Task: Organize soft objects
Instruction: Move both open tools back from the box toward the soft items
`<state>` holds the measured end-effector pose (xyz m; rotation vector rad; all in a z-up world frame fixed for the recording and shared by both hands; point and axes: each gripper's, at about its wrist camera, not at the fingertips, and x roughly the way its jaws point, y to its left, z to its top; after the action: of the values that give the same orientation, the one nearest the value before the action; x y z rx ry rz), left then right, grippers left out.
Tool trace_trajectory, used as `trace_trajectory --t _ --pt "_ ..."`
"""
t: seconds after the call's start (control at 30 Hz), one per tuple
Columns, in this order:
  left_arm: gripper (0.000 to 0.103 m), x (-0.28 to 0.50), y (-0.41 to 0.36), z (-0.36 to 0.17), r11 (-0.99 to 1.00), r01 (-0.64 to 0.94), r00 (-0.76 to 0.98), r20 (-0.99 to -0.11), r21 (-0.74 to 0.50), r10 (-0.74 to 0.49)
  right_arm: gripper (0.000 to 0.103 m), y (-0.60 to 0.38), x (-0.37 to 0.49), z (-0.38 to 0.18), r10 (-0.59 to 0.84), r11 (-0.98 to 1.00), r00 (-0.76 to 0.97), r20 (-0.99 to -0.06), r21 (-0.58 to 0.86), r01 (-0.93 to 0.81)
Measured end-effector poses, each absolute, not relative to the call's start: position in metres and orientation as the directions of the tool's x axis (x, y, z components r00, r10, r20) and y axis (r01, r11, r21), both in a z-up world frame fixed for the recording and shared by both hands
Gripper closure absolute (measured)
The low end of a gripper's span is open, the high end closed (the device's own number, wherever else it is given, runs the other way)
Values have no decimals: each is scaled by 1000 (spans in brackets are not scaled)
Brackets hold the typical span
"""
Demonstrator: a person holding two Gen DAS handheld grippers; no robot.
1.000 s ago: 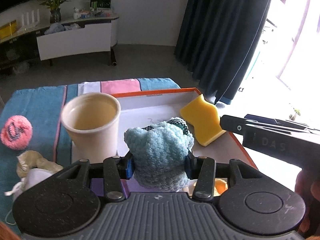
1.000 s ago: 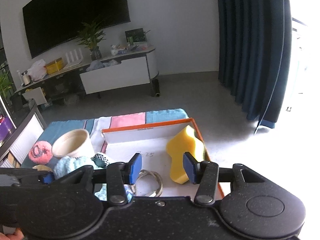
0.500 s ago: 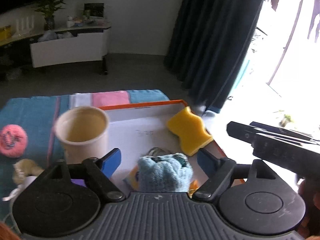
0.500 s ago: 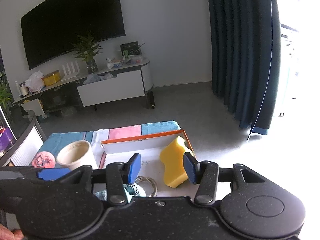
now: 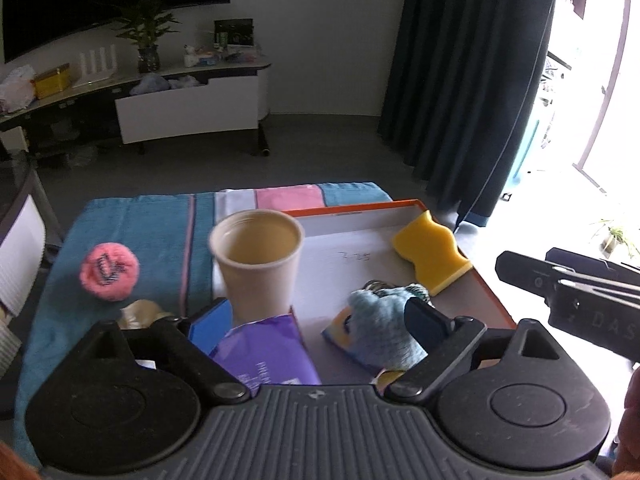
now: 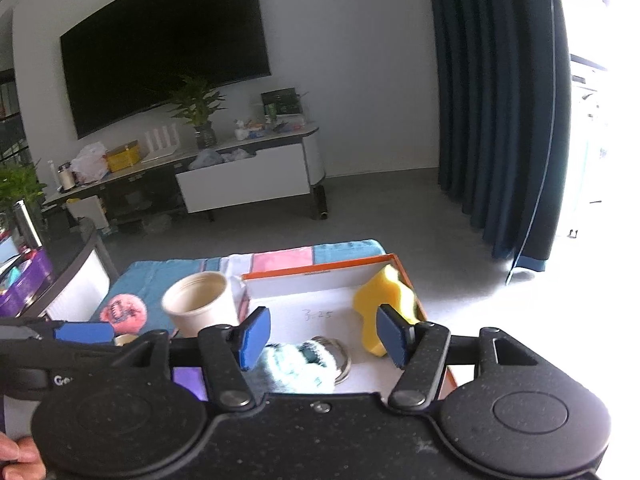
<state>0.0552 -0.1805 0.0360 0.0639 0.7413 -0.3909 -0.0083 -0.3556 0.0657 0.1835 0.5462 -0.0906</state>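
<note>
White wall (image 6: 352, 60) carries a large dark TV screen (image 6: 164, 68); below it a low media console (image 6: 224, 168) with a potted plant (image 6: 198, 108). Grey floor (image 6: 392, 212). Dark blue curtains (image 6: 500, 100) at right, strong daylight from window (image 6: 600, 160).

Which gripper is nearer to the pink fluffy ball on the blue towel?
Left. The left gripper sits just right of the pink ball; the right gripper is further right, over the orange tray.

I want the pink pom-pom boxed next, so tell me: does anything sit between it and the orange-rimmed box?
Yes. The beige cup stands on the box's left edge, directly between the pink pom-pom on the teal towel and the white box floor. Carry it over or around the cup.
</note>
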Motion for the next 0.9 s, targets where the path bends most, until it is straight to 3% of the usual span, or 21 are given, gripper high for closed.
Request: trace_trajectory --t 0.9 --pt "7 31 -95 41 970 232 715 -663 -72 -220 30 -260 -7 67 119 989 835 -538 138 -52"
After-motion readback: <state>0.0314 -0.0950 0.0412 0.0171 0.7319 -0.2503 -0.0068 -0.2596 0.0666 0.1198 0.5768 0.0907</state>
